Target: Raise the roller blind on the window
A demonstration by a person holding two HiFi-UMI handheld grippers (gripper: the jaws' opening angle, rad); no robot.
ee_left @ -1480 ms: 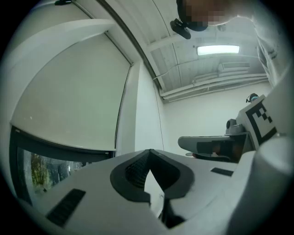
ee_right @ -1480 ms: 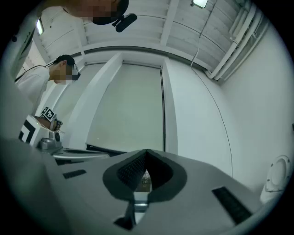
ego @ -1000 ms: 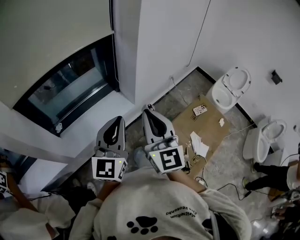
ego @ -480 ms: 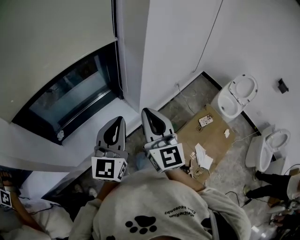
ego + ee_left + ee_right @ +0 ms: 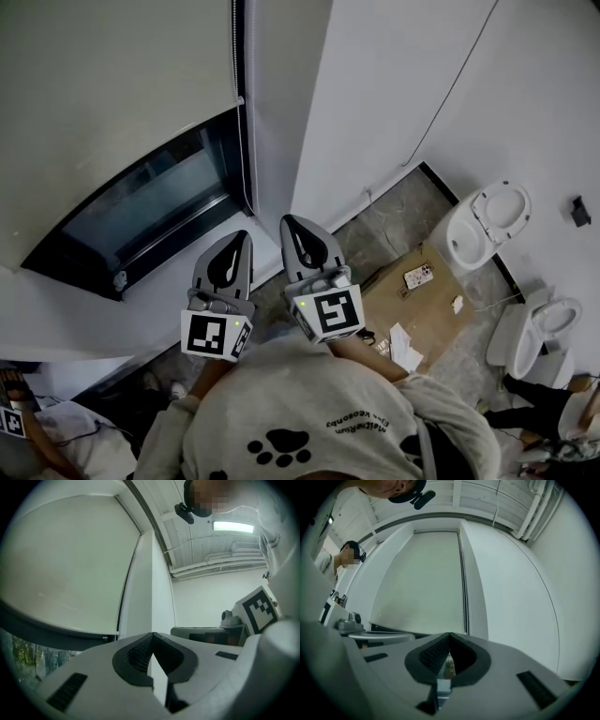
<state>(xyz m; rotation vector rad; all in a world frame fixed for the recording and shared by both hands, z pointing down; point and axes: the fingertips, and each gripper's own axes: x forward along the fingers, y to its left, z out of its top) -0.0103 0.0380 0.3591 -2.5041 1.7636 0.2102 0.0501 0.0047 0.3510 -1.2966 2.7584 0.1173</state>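
The pale roller blind (image 5: 103,94) covers most of the window; dark glass (image 5: 150,211) shows below its bottom bar. Its bead chain (image 5: 246,141) hangs along the blind's right edge, beside the white wall pier. In the left gripper view the blind (image 5: 65,564) fills the left side; in the right gripper view the blind (image 5: 426,583) is straight ahead with the chain (image 5: 464,592) at its right edge. My left gripper (image 5: 236,238) and right gripper (image 5: 292,225) are side by side below the window, both shut and holding nothing, short of the chain.
A white sill (image 5: 141,291) runs below the window. To the right on the floor lie a cardboard sheet (image 5: 422,300) with small items, two toilets (image 5: 483,220) against the wall, and cables. Another person's arm is at the lower left.
The view has shifted toward the window: blind and chain now sit closer and more central, the toilets slid right. Both grippers stay shut, side by side.
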